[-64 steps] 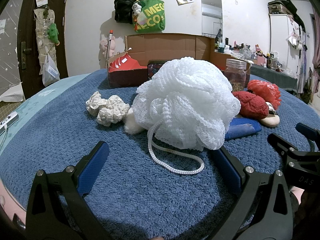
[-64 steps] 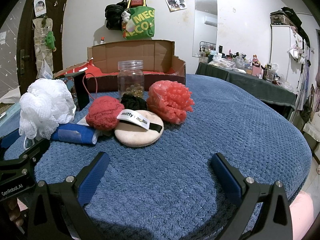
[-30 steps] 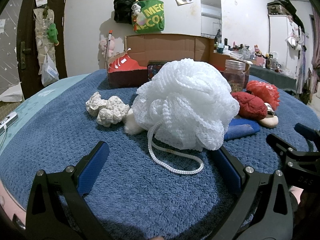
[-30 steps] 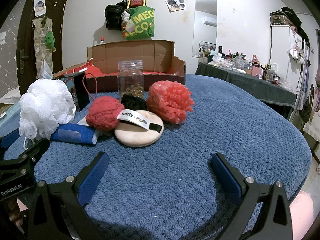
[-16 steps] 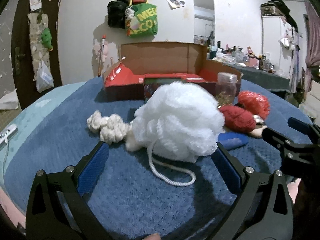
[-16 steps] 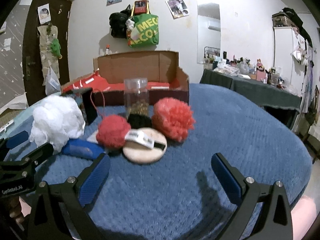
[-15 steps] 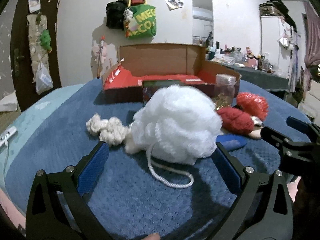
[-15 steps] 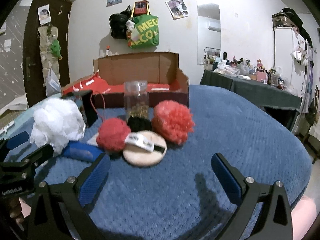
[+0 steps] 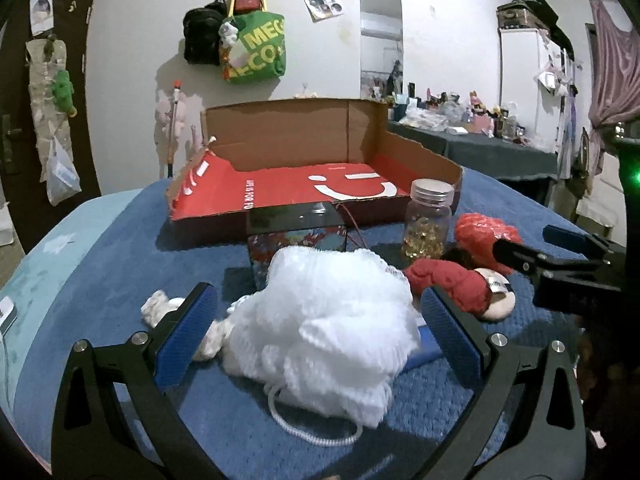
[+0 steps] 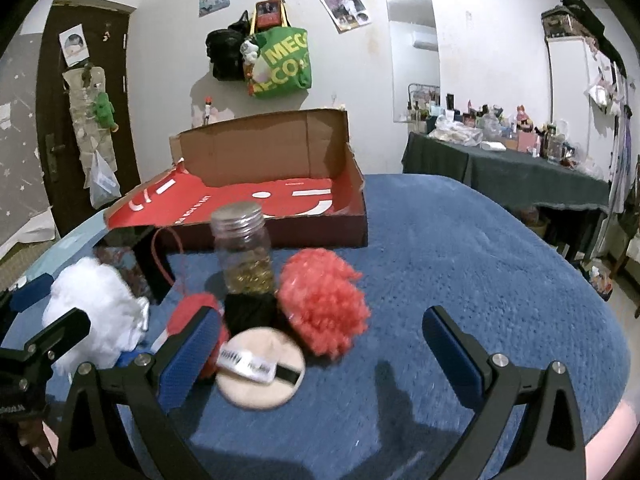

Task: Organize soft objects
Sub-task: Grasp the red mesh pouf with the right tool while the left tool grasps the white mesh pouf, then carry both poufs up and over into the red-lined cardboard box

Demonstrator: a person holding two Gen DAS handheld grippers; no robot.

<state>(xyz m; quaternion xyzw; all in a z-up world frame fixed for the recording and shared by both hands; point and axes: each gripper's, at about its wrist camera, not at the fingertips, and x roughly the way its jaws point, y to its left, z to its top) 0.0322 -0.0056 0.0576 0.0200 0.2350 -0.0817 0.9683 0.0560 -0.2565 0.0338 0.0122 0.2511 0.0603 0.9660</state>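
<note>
The left gripper [image 9: 316, 332] is up over the white puff [image 9: 324, 328], jaws wide open on both sides of it and holding nothing. I think it wants to grab the puff. The right gripper [image 10: 320, 354] is wide open too, with nothing in it, above the round pad [image 10: 260, 376] and the red pom-pom [image 10: 324, 304]. The soft things sit bunched on the blue tabletop [image 10: 460, 248], just in front of the open box [image 9: 304, 184], probably where they belong.
</note>
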